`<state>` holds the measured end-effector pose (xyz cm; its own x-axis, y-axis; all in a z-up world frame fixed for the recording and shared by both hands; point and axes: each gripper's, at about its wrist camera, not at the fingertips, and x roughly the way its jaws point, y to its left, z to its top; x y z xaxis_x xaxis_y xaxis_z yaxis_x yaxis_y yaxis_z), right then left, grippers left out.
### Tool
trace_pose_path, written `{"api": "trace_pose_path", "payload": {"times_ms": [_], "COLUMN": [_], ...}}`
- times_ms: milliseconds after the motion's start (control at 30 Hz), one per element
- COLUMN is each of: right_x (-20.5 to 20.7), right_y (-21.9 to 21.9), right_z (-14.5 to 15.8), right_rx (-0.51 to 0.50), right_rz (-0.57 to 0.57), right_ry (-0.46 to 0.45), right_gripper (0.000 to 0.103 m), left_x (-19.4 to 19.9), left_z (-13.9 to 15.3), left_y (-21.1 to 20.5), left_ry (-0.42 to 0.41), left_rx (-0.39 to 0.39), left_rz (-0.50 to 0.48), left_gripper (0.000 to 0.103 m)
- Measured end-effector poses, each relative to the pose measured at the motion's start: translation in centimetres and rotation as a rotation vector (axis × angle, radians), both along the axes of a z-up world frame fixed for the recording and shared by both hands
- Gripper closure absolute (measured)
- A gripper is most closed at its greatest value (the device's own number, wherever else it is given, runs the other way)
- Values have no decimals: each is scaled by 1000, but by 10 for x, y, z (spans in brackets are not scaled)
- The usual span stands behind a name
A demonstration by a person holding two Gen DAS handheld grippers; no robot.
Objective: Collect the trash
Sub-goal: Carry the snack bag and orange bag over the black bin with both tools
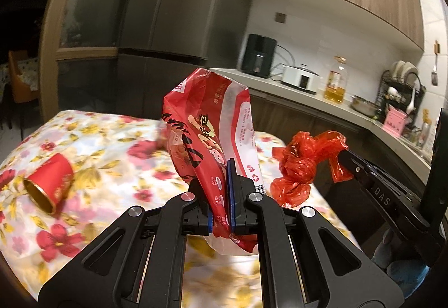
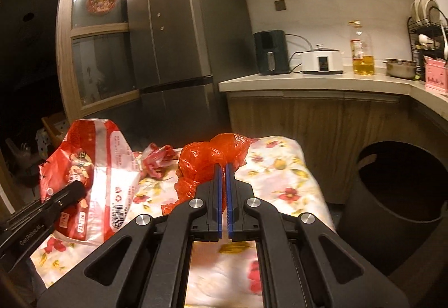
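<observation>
My left gripper (image 1: 215, 182) is shut on a large red-and-white printed plastic package (image 1: 207, 123), which hangs lifted above the floral tablecloth (image 1: 106, 145). To its right, my right gripper (image 1: 345, 154) is shut on a crumpled red plastic bag (image 1: 301, 165). In the right wrist view the blue pads of the right gripper (image 2: 223, 168) pinch that red bag (image 2: 204, 159), while the left gripper (image 2: 71, 193) holds the package (image 2: 112, 165) at the left. A red paper cup (image 1: 49, 184) lies on its side on the cloth. A small red-and-white wrapper (image 2: 158, 161) rests on the table.
A dark round bin (image 2: 400, 190) stands open on the floor to the right of the table (image 2: 282, 168). Behind are a grey fridge (image 2: 179, 36) and a counter (image 2: 308, 81) with an air fryer, a cooker, an oil bottle (image 2: 362, 51) and a dish rack.
</observation>
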<state>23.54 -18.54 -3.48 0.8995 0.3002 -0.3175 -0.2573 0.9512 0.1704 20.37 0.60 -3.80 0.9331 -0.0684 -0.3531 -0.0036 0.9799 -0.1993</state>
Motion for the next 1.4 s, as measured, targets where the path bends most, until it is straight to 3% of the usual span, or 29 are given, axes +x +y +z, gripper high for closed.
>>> {"api": "trace_pose_path", "payload": {"times_ms": [733,1400], "right_x": [-16,-12], "right_y": [-128,-206], "right_z": [31,31], "right_rx": [26,41], "right_rz": [-278,-460], "right_ry": [-76,-94], "right_gripper": [100,100], "left_x": [38,74], "left_z": [33,34], "left_y": [-140,-241], "left_ry": [-53,-65], "left_rx": [50,62], "left_rz": [-275,-442], "left_gripper": [96,96]}}
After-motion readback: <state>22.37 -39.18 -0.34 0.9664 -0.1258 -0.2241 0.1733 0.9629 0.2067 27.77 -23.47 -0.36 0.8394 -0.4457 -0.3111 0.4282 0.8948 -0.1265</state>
